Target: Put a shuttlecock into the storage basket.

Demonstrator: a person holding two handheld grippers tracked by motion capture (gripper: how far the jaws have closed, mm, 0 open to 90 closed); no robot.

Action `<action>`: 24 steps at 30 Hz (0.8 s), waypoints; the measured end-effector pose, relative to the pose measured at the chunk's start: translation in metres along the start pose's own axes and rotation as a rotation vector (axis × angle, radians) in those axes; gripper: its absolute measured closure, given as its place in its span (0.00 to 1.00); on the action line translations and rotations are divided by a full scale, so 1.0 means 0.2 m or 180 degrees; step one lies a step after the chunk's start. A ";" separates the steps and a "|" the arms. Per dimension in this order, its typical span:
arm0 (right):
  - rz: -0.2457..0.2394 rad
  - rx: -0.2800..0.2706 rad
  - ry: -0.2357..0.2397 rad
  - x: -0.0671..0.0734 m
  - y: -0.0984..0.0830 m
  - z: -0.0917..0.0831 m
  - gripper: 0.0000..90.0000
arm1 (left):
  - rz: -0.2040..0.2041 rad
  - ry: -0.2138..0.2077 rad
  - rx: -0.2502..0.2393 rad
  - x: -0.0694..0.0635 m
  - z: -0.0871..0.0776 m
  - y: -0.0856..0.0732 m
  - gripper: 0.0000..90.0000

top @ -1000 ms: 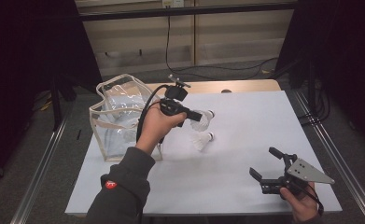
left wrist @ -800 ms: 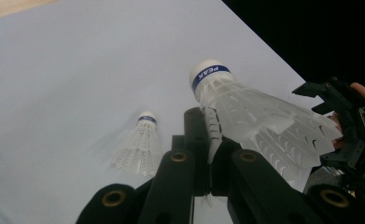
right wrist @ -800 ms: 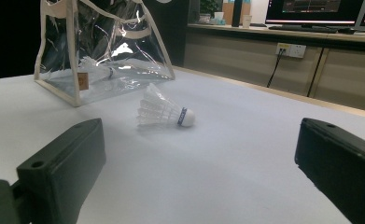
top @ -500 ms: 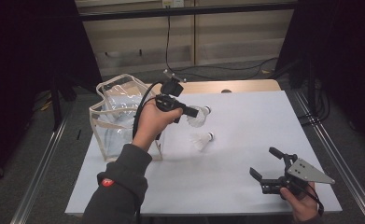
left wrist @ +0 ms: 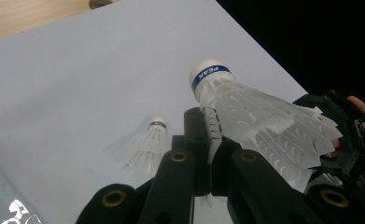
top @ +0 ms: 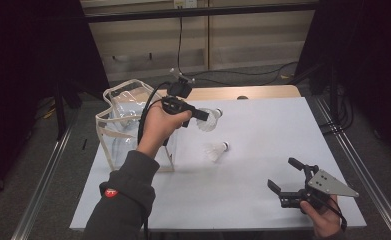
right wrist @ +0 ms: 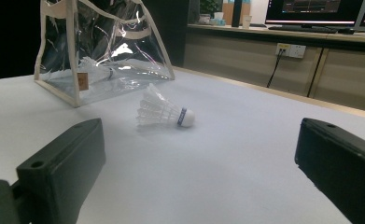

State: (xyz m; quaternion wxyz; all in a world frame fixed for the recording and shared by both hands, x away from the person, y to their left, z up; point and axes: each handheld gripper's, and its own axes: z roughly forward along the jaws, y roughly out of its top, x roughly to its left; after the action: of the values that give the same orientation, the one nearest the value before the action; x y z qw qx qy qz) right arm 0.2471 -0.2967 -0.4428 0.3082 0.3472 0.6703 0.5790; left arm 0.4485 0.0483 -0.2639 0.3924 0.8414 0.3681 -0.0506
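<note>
My left gripper (top: 199, 114) hangs above the table's back middle, beside the bag, shut on the feather skirt of a white shuttlecock (top: 210, 119). In the left gripper view the jaws (left wrist: 208, 140) pinch the skirt's edge and the shuttlecock (left wrist: 259, 116) points its blue-banded cork away. A second shuttlecock (top: 217, 150) lies on its side on the white table top (top: 263, 200), below the held one; it is also seen as the lying shuttlecock (right wrist: 164, 112) ahead of my right gripper (right wrist: 199, 154). My right gripper (top: 284, 174) rests low at the front right, open, nothing between its jaws.
A clear plastic bag (top: 120, 125) with beige trim stands open at the table's left edge; another shuttlecock (right wrist: 96, 70) lies inside it. Wooden table edge and cables run behind. The person's right hand (left wrist: 353, 135) shows far off in the left gripper view.
My left hand has lifted the held shuttlecock slightly up and to the left, toward the bag. The right gripper and the lying shuttlecock have stayed put.
</note>
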 end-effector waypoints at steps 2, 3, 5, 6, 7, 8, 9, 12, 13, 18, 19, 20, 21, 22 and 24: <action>0.0007 0.0004 -0.0001 0.00 0.00 0.00 0.02 | 0.0021 -0.0001 0.0004 0.01 -0.01 0.01 1.00; 0.0024 -0.0001 -0.0007 0.00 0.00 0.00 0.02 | 0.0025 0.0005 0.0003 0.01 -0.02 0.01 1.00; 0.0022 -0.0003 -0.0005 0.00 0.00 0.00 0.02 | 0.0012 0.0013 -0.0015 0.01 -0.03 0.01 1.00; 0.0021 -0.0002 -0.0004 0.00 0.00 0.00 0.02 | 0.0013 0.0012 -0.0015 0.01 -0.03 0.02 1.00; 0.0023 -0.0001 -0.0003 0.00 0.00 0.00 0.02 | 0.0011 0.0023 -0.0011 0.01 -0.04 0.02 1.00; 0.0027 0.0002 -0.0003 0.00 0.00 0.00 0.02 | 0.0013 0.0023 -0.0009 0.01 -0.04 0.02 1.00; 0.0026 0.0001 -0.0003 0.00 0.00 0.00 0.02 | 0.0022 0.0028 -0.0008 0.01 -0.05 0.02 1.00; 0.0037 0.0005 -0.0006 0.00 0.00 0.00 0.02 | 0.0017 0.0032 -0.0004 0.01 -0.06 0.03 1.00; 0.0031 0.0001 0.0000 0.00 0.00 0.00 0.02 | 0.0006 0.0029 -0.0019 0.01 -0.07 0.04 1.00; 0.0035 0.0005 0.0001 0.00 0.00 0.00 0.02 | -0.0019 0.0055 -0.0050 0.01 -0.09 0.05 1.00; 0.0037 0.0005 0.0000 0.00 0.00 0.00 0.02 | -0.0003 0.0061 -0.0039 0.01 -0.09 0.05 1.00; 0.0031 0.0001 0.0000 0.00 0.00 0.00 0.02 | -0.0002 0.0071 -0.0036 0.02 -0.10 0.05 1.00; 0.0028 0.0002 -0.0001 0.00 0.00 0.00 0.02 | -0.0019 0.0074 -0.0059 0.02 -0.10 0.06 1.00; 0.0021 -0.0002 -0.0002 0.00 0.00 0.00 0.02 | 0.0001 0.0077 -0.0052 0.02 -0.11 0.06 1.00; 0.0026 -0.0006 -0.0002 0.00 0.00 0.00 0.02 | -0.0015 0.0081 -0.0075 0.02 -0.12 0.06 1.00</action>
State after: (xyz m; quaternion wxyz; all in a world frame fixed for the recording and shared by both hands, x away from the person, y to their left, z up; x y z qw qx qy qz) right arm 0.2470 -0.2960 -0.4429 0.3064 0.3498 0.6682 0.5808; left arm 0.4552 0.0618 -0.2419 0.3974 0.8365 0.3755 -0.0365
